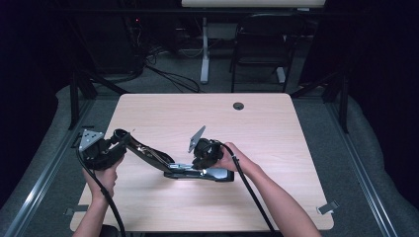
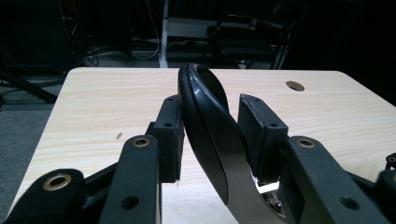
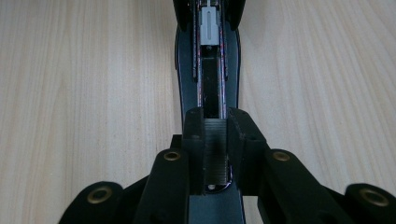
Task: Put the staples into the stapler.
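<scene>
I have a stapler (image 1: 185, 170) swung open near the front middle of the table (image 1: 276, 118): its base lies flat on the wood while its black top arm (image 1: 143, 150) rises to the left. My left gripper (image 1: 114, 139) is clamped on the tip of that arm; in the left gripper view the curved black lid (image 2: 212, 140) stands upright between the two pads (image 2: 261, 126), which press on its sides. My right gripper (image 1: 203, 159) points down onto the base, and the right gripper view has its jaws pinching a strip of staples (image 3: 215, 149) that sits in, or just over, the open magazine channel (image 3: 208, 79); whether the strip is fully seated I cannot tell.

The risks I judge from here are these. The lid is smooth and rounded, so it could slide out of the left pads and snap down on the channel and on my right jaws. The strip is brittle: too hard a squeeze, or a tilt as I let go, could break it or leave it riding crooked on the rail, where it would jam against the grey pusher (image 3: 208, 23) at the far end. If I pull the arm farther left, the base may lift or skid on the bare wood, since little beyond my right gripper bears down on it.
</scene>
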Available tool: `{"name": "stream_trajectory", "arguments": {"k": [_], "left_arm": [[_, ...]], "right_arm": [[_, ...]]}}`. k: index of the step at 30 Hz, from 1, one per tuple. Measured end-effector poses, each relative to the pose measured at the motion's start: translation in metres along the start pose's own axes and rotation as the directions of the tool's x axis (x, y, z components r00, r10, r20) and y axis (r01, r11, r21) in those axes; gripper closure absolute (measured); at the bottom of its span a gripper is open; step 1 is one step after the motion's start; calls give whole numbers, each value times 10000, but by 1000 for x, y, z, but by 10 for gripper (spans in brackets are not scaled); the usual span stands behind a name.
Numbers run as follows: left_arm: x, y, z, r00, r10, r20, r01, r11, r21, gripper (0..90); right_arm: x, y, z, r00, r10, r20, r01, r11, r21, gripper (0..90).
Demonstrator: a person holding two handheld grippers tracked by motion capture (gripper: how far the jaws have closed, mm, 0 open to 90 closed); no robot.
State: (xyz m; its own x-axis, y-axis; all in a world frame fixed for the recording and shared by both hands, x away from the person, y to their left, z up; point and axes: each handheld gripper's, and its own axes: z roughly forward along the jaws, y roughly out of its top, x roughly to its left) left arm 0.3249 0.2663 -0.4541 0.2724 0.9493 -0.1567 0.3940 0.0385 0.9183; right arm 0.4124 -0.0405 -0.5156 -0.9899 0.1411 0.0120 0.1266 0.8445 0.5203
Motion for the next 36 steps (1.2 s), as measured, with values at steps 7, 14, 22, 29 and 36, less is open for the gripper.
{"name": "stream_trajectory", "arguments": {"k": [7, 14, 22, 29, 36], "left_arm": [[0, 0, 0, 10000, -1, 2, 1, 10000, 0, 619], [0, 0, 0, 10000, -2, -1, 2, 10000, -1, 619], [0, 0, 0, 10000, -17, -6, 17, 10000, -7, 619], [0, 0, 0, 10000, 0, -8, 0, 10000, -9, 619], [0, 0, 0, 10000, -12, 8, 12, 10000, -22, 619]], "right_arm": [[0, 0, 0, 10000, -34, -3, 34, 10000, 5, 776], [-1, -2, -1, 10000, 8, 35, -8, 10000, -1, 747], [-1, -5, -3, 9999, 80, 92, -80, 10000, -6, 729], [-1, -6, -5, 9998, 208, 13, -208, 9997, -139, 715], [2, -4, -8, 9995, 267, 186, -266, 9996, -97, 694]]}}
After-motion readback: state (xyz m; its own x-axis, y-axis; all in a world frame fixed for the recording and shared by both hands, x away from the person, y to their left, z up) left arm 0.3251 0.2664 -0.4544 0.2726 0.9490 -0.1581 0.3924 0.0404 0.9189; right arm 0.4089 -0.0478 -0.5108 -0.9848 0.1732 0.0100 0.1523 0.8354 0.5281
